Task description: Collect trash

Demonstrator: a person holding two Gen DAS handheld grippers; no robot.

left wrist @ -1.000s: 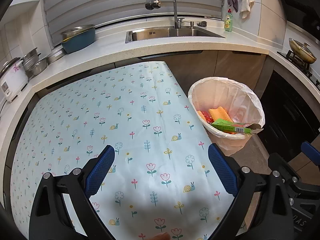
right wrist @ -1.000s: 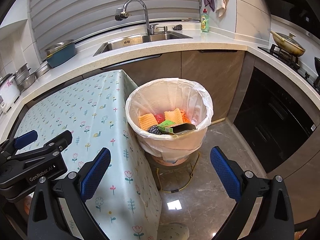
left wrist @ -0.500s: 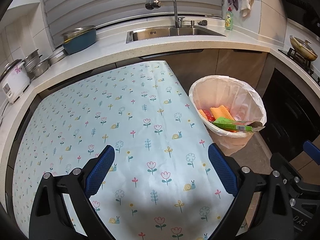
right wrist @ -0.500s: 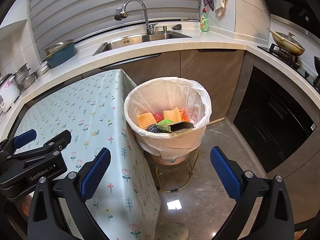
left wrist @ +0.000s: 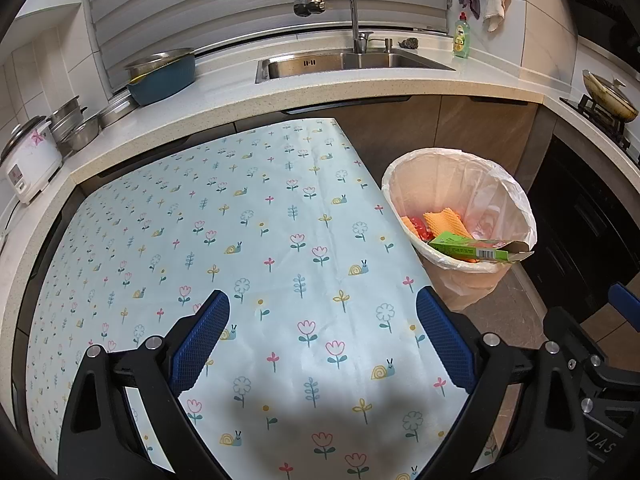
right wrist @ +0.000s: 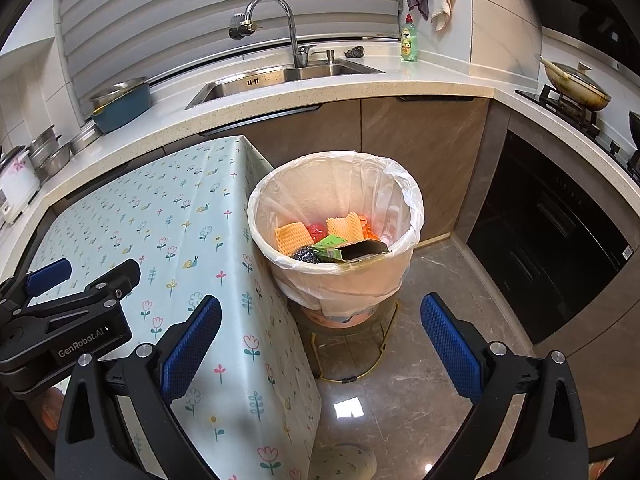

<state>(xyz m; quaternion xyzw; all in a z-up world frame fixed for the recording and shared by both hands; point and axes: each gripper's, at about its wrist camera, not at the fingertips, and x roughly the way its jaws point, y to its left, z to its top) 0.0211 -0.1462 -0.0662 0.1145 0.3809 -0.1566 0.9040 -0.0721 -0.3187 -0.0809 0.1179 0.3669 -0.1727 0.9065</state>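
Note:
A bin lined with a white bag (left wrist: 516, 200) (right wrist: 400, 172) stands on the floor beside the table's right edge. Inside lie orange foam nets (right wrist: 292, 234), a red wrapper (right wrist: 318, 230), a dark scourer (right wrist: 306, 256) and an open green carton (left wrist: 476, 250) (right wrist: 352, 250) leaning on the near rim. My left gripper (left wrist: 322, 332) hovers open over the floral tablecloth (left wrist: 240, 240) with nothing between its fingers. My right gripper (right wrist: 320, 338) is open and empty, held over the floor in front of the bin. The left gripper's body (right wrist: 68, 316) shows at the left of the right wrist view.
A counter with a steel sink (left wrist: 344, 62) and tap runs behind the table. A blue bowl (left wrist: 164, 76), pots and a rice cooker (left wrist: 28, 160) sit at the left. A dish soap bottle (right wrist: 409, 40) and a pan on the stove (right wrist: 576, 84) are at the right. An oven front (right wrist: 560, 220) borders the floor.
Both grippers have drifted back slightly, so the bin and table look a little farther away. Nothing was taken hold of or let go.

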